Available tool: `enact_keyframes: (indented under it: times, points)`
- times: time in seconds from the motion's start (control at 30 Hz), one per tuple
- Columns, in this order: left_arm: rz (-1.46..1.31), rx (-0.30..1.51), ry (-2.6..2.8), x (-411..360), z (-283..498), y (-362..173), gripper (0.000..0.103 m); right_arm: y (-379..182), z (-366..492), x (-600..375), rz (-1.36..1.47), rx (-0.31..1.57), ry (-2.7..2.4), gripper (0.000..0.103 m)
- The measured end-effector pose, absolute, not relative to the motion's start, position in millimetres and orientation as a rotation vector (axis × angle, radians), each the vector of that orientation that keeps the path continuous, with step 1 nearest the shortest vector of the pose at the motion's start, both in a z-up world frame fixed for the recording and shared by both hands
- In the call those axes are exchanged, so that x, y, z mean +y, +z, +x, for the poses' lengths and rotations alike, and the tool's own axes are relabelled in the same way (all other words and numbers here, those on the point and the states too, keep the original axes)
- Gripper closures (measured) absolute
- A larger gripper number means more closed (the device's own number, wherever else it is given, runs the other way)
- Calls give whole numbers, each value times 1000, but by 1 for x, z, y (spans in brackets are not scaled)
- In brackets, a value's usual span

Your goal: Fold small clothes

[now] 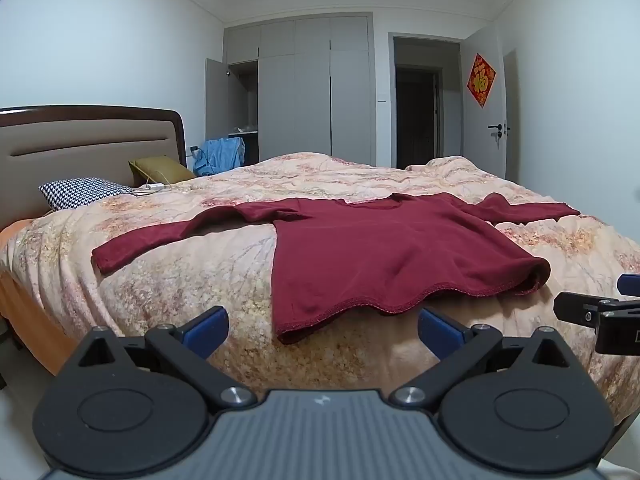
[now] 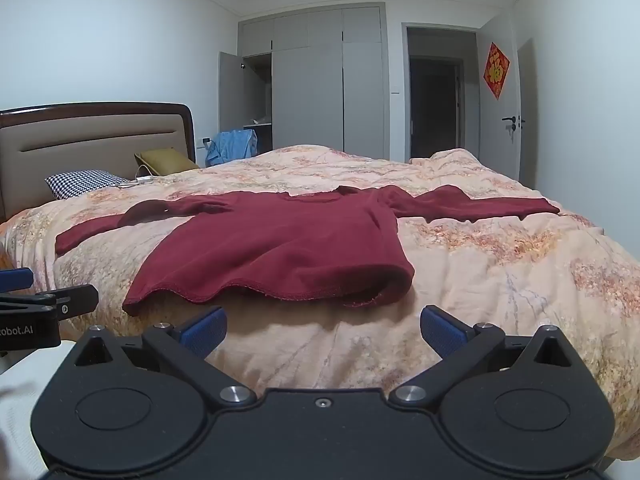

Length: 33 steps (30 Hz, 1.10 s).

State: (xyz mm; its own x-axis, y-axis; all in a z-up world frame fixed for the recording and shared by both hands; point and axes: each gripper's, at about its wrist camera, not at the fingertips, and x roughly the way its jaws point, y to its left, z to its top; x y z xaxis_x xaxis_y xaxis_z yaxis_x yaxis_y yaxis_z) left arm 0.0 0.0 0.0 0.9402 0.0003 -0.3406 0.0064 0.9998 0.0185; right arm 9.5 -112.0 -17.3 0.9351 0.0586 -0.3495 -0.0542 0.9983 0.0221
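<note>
A dark red long-sleeved top lies spread flat on the floral quilt, sleeves out to both sides, hem toward me. It also shows in the right wrist view. My left gripper is open and empty, just short of the hem's left part. My right gripper is open and empty, in front of the hem's right corner. The right gripper also shows at the right edge of the left wrist view; the left gripper shows at the left edge of the right wrist view.
A headboard stands at the left with a checked pillow and an olive pillow. A white cable and charger lie near them. A grey wardrobe with one door open, blue clothing and an open doorway are behind the bed.
</note>
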Motion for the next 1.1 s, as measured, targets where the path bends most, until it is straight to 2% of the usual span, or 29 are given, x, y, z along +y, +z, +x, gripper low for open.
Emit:
enact_keyframes:
  times: [1.1]
  points:
    - [35, 341, 1, 0, 0, 0, 0, -18, 11, -114, 26, 368, 55, 0]
